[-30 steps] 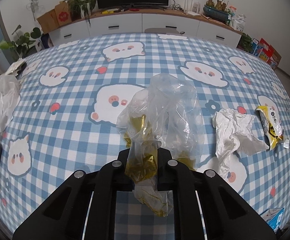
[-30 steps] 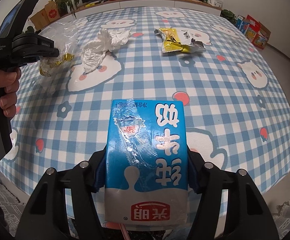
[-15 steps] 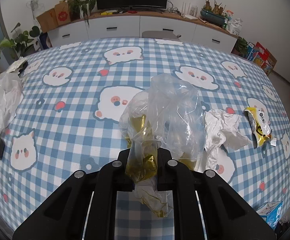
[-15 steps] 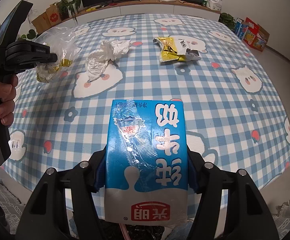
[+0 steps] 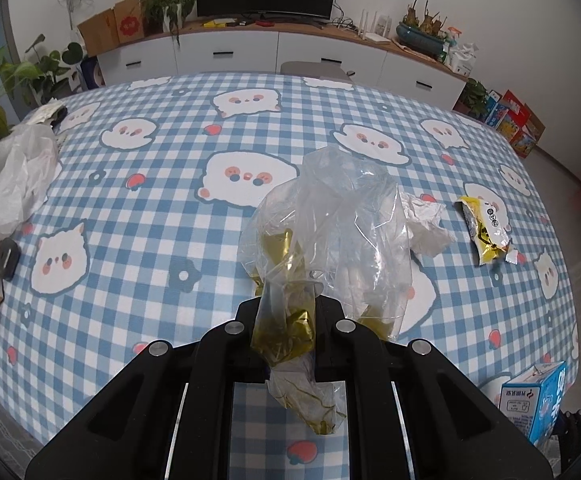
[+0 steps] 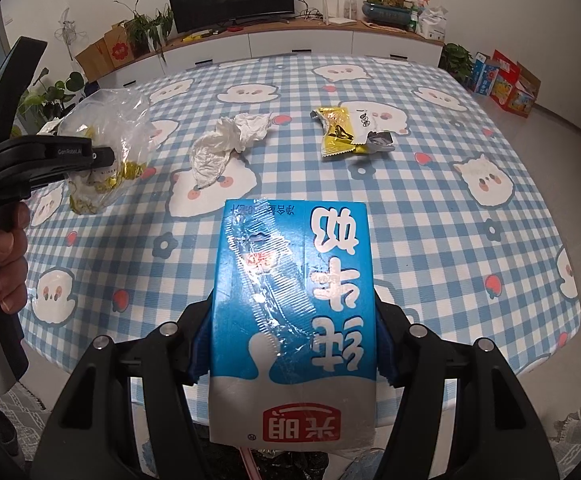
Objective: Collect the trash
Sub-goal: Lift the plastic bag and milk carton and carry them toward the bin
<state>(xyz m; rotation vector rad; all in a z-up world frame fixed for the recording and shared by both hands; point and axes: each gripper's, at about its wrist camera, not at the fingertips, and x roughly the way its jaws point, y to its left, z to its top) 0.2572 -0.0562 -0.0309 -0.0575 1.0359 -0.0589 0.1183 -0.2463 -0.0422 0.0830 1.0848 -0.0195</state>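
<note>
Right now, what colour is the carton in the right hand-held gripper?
Blue and white carton, red logo; clearest in the right wrist view.

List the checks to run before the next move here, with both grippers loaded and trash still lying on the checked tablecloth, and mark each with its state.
1. Left gripper clamped on the clear plastic bag: ok, bag pinched between the jaws and off the cloth.
2. Right gripper gripping the blue milk carton: ok, pads on both sides.
3. Bin or collection bag in view for the drop: cannot tell.
4. Table trash left: not ok, crumpled white paper and yellow snack wrapper remain.
5. A free gripper for those: not ok, both full.
</note>
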